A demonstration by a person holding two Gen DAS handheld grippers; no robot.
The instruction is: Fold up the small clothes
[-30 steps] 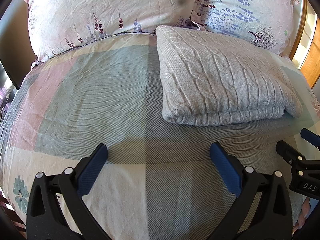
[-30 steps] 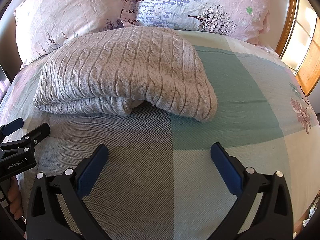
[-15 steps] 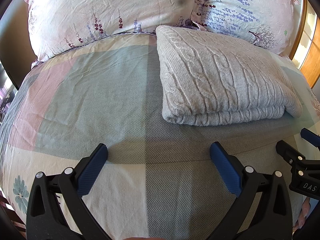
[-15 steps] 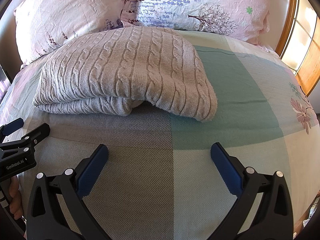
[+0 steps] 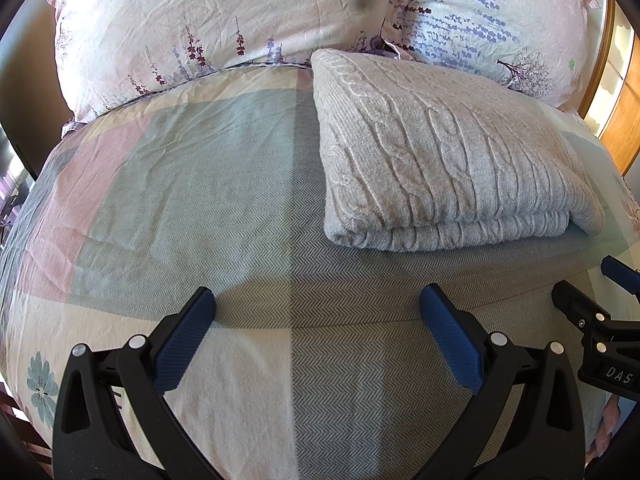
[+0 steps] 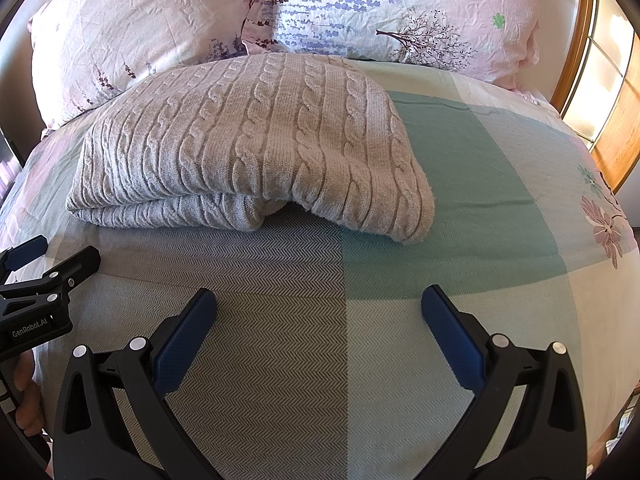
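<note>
Toward twelve o'clock on the patchwork bedspread lay the folded grey cable-knit sweater. Left gripper and right gripper hovered spread wide, empty. Squaring its loose overhanging corner would tidy the fold.

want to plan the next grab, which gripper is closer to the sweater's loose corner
Right. The right gripper faces the sweater, its drooping corner just ahead, slightly to its right. The left gripper sits further left; the corner is far to its right.
</note>
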